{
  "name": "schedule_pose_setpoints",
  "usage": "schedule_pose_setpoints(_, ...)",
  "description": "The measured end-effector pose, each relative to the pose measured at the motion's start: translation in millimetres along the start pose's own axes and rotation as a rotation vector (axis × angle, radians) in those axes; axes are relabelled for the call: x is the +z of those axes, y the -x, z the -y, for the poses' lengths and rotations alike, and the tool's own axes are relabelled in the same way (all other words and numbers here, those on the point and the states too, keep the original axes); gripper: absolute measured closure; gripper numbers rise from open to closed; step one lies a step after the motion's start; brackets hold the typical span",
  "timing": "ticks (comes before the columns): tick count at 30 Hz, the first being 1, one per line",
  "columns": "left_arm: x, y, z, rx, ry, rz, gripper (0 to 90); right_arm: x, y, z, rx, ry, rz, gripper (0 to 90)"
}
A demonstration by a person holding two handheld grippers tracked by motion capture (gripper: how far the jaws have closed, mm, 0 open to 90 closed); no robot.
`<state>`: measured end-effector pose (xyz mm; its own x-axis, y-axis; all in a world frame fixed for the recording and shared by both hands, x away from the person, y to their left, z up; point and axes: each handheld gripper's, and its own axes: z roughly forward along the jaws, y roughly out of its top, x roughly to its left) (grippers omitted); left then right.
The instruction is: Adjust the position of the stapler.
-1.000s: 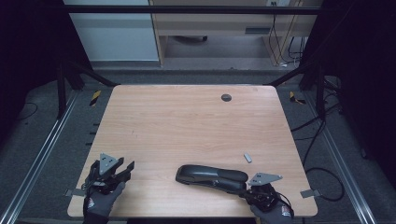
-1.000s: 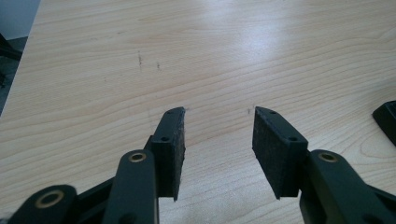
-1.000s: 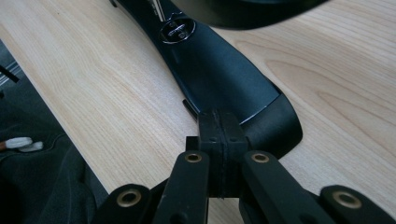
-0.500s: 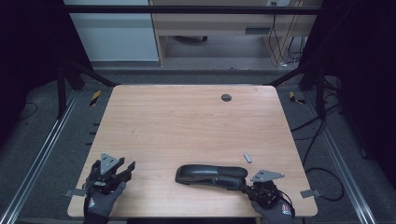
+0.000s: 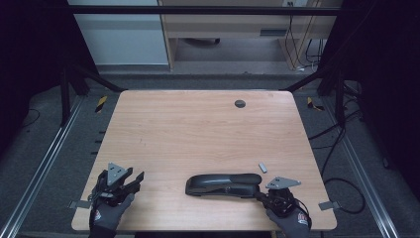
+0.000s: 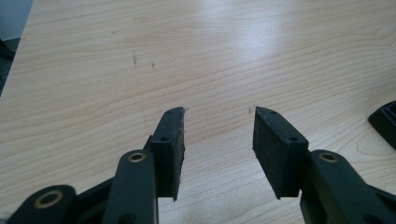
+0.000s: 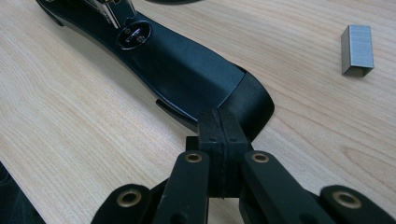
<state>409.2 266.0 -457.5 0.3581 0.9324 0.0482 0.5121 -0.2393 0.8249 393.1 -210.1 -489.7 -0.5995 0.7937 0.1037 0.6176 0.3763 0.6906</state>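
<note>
A black stapler (image 5: 224, 184) lies on its side near the front edge of the table (image 5: 198, 129), right of centre, its long body running left to right. The right gripper (image 5: 261, 196) meets it at its right end; in the right gripper view the jaws stand pressed together against the stapler's rounded tail (image 7: 252, 100), with no gap between the pads, though whether any lip of the stapler is pinched between them cannot be told. The left gripper (image 5: 137, 179) hovers at the near left corner, jaws spread wide over bare wood and holding nothing. A loose strip of staples (image 5: 263, 167) sits just beyond the stapler's right end, apart from it. The risk, as it appears, lies in the contact: with so little of the smooth, curved tail under the pads, the stapler could slip or swivel if pulled or lifted, and a sideways swing might sweep the staples off. The near edge is close to both hands, so a drag that way could tip the stapler off; the middle and far table offer wide open room.
</note>
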Motion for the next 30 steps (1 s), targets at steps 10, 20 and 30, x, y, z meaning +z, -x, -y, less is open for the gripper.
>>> schedule_pose_setpoints(10, -0.7, -0.1, -0.4, 0.002, 0.004, -0.001, 52.2, -8.4, 3.3, -0.7, 0.006, 0.059, 0.018, 90.0)
schedule_pose_setpoints(20, -1.8, 4.3, -4.0, 0.017, 0.017, 0.010, 50.3, -17.3, 12.5, 0.4, 0.061, 0.116, 0.065, 81.9)
schedule_pose_setpoints(30, -0.2, 18.0, -14.3, 0.064, 0.033, 0.057, 46.5, -22.1, 24.8, 2.7, 0.089, 0.173, 0.158, 67.5)
